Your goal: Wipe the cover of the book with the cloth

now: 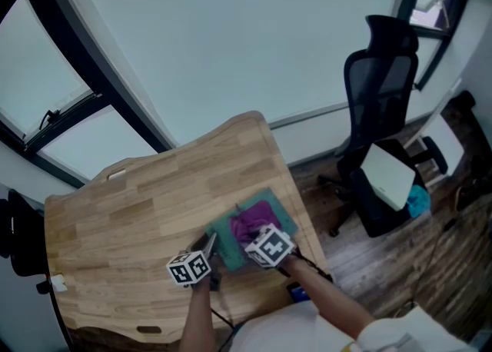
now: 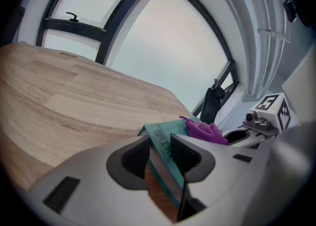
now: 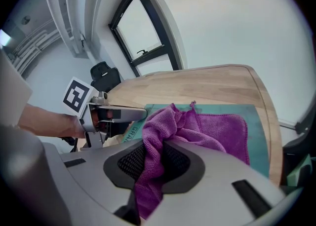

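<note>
**A:** What are the left tongs [image 2: 160, 155] doing?

**B:** They are closed on the near edge of the book [image 2: 165, 138]. The teal cover and the pages under it run pinched between the two pads.

**A:** And the right tongs [image 3: 153, 163]?

**B:** They are clamped on a bunched fold of the purple cloth [image 3: 212, 126]. The fold comes up between the jaws, and the rest of the cloth spreads out ahead of them.

**A:** So the cloth touches the book?

**B:** Yes, it lies on the cover and hides much of its middle. Bare teal shows round the cloth on the far side and on the right. In the left gripper view the cloth is a purple heap just beyond the held edge.

**A:** Where does the book sit?

**B:** It sits on the wooden worktop [image 1: 131, 212], in the near right part, close to the right edge and just in front of the person. The two tongs stand side by side at the book's near side, the left at its left corner and the right over the cloth.

**A:** What lies beyond the worktop?

**B:** A large window [image 1: 231, 35] with dark frames runs behind it. To the right, a black office chair [image 1: 378, 89] stands on a dark plank floor [image 1: 384, 266], well apart from the book. A flat white thing [image 1: 389, 175] rests on its seat, and I cannot tell what it is.
</note>
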